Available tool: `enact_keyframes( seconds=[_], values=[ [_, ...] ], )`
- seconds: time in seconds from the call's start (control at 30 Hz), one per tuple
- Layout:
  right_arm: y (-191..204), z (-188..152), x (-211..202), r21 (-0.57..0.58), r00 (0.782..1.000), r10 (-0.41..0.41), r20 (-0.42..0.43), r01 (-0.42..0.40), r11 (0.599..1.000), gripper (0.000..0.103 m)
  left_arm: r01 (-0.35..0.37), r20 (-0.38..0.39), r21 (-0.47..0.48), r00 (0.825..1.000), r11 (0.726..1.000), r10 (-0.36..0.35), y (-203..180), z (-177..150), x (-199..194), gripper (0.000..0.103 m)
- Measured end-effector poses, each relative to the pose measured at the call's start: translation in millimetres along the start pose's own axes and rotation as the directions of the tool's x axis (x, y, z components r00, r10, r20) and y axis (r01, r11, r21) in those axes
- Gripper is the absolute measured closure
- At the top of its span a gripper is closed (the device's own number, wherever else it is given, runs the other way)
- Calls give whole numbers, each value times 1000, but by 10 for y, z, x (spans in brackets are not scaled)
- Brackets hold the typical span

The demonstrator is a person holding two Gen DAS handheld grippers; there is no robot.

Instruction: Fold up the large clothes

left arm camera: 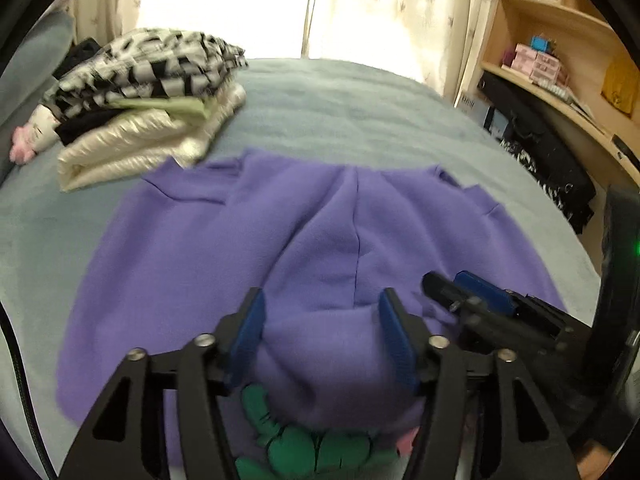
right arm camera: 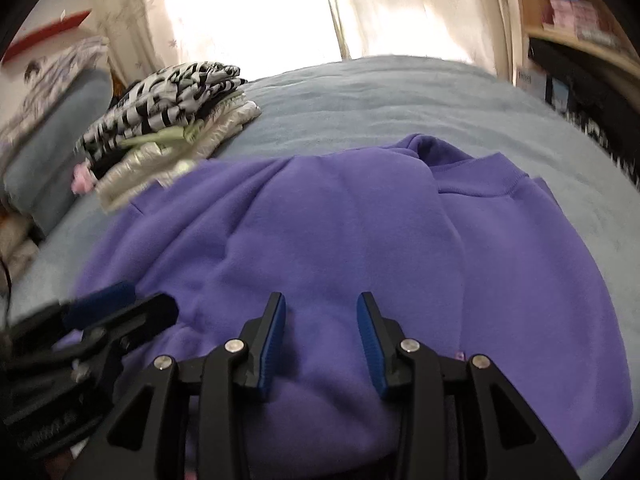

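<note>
A purple sweatshirt [left arm camera: 240, 240] [right arm camera: 360, 220] lies spread on a grey-blue bed [left arm camera: 340, 100] [right arm camera: 380, 92], with a green print [left arm camera: 320, 452] at its near edge. My left gripper [left arm camera: 322, 300] stands open, and a loose hump of the purple cloth rises between its blue pads without being pinched. It shows blurred at the left of the right wrist view [right arm camera: 132, 300]. My right gripper [right arm camera: 322, 300] is narrower, with a thick fold of the sweatshirt gathered between its pads. In the left wrist view the right gripper [left arm camera: 444, 284] sits close by on the right, and the cloth puckers toward it.
A stack of folded clothes [left arm camera: 152, 100] [right arm camera: 168, 112], topped by a black-and-white patterned piece, sits at the bed's far left. A wooden shelf unit [left arm camera: 560, 60] and black bags [left arm camera: 540, 152] stand along the right side. Bright curtains hang behind the bed.
</note>
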State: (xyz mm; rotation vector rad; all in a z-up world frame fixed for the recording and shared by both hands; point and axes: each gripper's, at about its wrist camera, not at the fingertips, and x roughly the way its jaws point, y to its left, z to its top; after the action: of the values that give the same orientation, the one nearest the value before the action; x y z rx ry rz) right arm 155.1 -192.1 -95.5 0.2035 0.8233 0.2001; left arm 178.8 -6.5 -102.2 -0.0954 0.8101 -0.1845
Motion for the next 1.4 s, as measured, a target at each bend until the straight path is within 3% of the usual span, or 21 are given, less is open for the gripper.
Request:
enact_keyframes(
  seconds=[0.07,0.23,0.53,0.77,0.9,0.97,1.03,1.2,1.27,1.4],
  values=[
    [28,16,-209,31,999,28,38,-29,999,66,-21,31,13,999,1000,21,11,-21,-209,41],
    [280,-81,-732,-31,994,21,108,-18,999,66,-23,59,-5,998,1000,23,96,-95,-625,40],
    [493,-394,-1308,-42,990,14,137,-8,999,66,12,97,-77,995,997,-5,336,-350,-1297,34],
    [506,-518,-1440,-47,990,-4,142,11,999,66,42,30,-202,999,978,-36,738,-715,-1371,32],
    [501,-537,-1433,-40,990,-12,139,18,999,66,75,-40,-319,995,945,-93,984,-927,-1218,32],
    [505,-547,-1420,-35,991,-16,135,21,999,66,126,-40,-389,987,913,-154,1122,-1041,-1136,32],
    [511,-552,-1398,-39,991,-13,130,18,999,66,174,-13,-470,979,866,-204,1277,-1177,-1045,32],
    [523,-557,-1263,-64,994,-15,106,21,998,66,196,15,-611,971,767,-237,1576,-1385,-750,32],
    [529,-545,-1176,-71,996,-20,92,27,997,66,212,40,-620,970,755,-240,1617,-1382,-698,32],
    [527,-491,-1030,-61,996,-31,80,36,998,66,241,69,-591,966,770,-249,1583,-1263,-517,32]
  ],
)
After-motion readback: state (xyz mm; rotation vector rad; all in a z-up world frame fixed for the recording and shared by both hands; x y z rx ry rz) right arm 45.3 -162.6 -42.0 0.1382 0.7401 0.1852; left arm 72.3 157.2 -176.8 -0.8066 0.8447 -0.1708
